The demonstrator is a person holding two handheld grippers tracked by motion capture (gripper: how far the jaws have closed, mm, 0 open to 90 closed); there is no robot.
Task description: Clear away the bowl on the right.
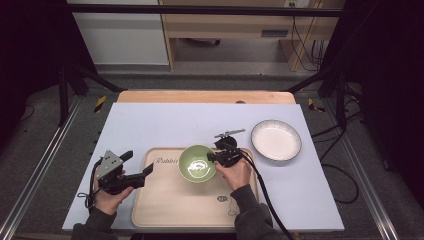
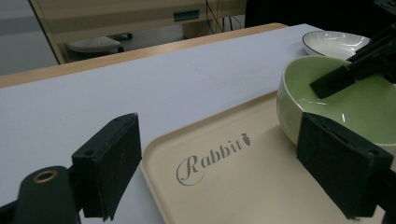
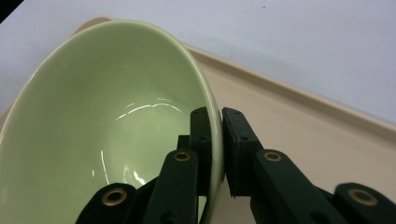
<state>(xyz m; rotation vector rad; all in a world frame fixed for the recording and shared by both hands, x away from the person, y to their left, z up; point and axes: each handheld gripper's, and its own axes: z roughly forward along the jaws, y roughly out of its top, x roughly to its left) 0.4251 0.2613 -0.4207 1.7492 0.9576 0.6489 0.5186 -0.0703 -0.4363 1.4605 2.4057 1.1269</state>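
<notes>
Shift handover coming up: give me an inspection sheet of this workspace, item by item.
Surface: pale blue mat over a wooden table.
Job's things: green bowl on the beige tray, gripped at its rim.
Clutter: white plate on the mat, right of the tray.
Grippers: right gripper shut on the bowl's rim; left gripper open, at the tray's left edge.
Cables: black cable trails from the right gripper.
Surroundings: dark frame rails, grey floor, wooden furniture behind.

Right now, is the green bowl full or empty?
Empty. The bowl shows a bare glazed inside with only light reflections in the right gripper view, and the high view shows the same. The right tool clamps its rim.
</notes>
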